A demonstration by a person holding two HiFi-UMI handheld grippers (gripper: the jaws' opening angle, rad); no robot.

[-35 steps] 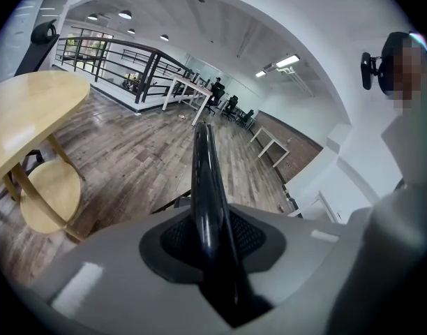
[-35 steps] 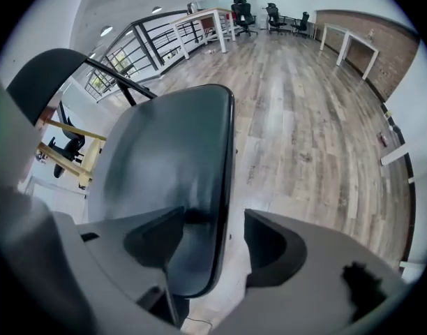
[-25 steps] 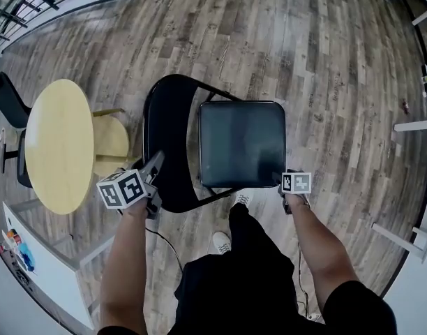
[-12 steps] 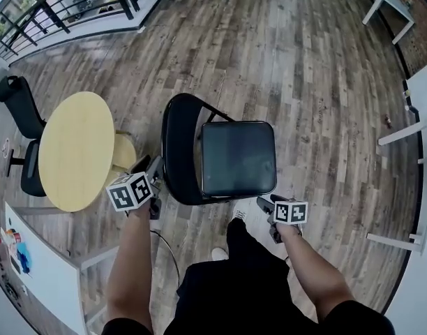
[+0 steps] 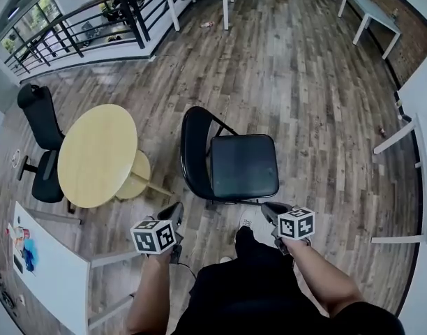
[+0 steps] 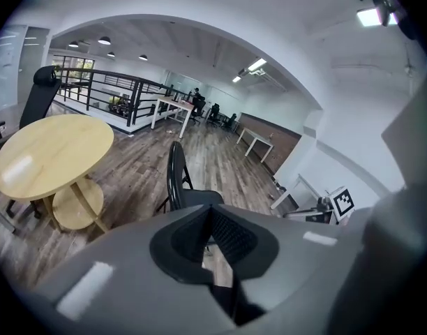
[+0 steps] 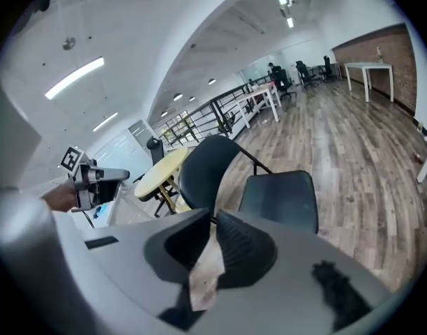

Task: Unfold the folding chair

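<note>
left claw (image 5: 176,211), right claw (image 5: 269,210) drawn back off chair (image 5: 245,166) | both just closed, empty

We wear a black short-sleeved top (image 5: 356,314), black trousers (image 5: 245,246) and white shoes (image 5: 245,223). Our left grey plastic gripper (image 5: 176,209) and right grey plastic gripper (image 5: 269,209) each carry a white cube with black square markers (image 5: 156,236). Black ribbed pads (image 7: 245,246) line their insides.
</note>
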